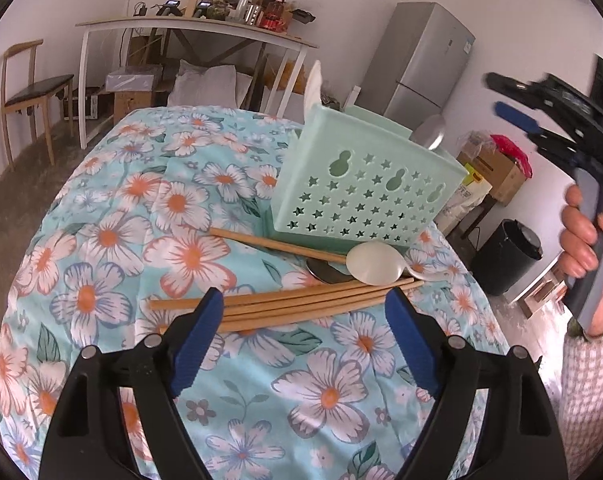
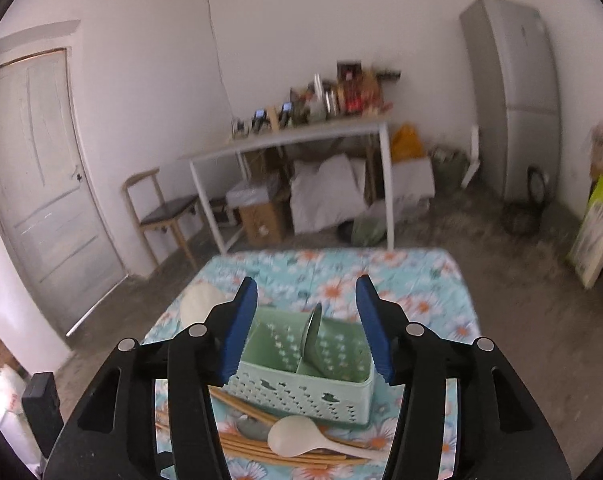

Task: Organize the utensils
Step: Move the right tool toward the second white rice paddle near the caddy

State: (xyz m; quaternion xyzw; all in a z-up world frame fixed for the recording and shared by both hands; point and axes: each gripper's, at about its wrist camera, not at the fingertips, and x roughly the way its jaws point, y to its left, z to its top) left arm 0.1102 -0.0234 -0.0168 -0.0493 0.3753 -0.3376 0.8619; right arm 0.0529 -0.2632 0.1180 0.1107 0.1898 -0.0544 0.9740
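The counter wears a blue cloth printed with orange-centred flowers. On it stands a mint-green basket with star-shaped holes, divided inside into compartments (the right wrist view looks down into them). A metal spoon stands upright in the basket against the divider, and a white spoon sticks up at the basket's far left corner. Just in front of the basket lies a loose bunch of wooden chopsticks, with 1 more pair angled along the basket's base. A white plastic spoon rests across the bunch, touching a second metal spoon that is partly tucked under it.

The left gripper hangs low over the chopsticks, jaws released and holding nothing. The right gripper, held in the right hand, hovers above the basket, jaws spread apart and bare.
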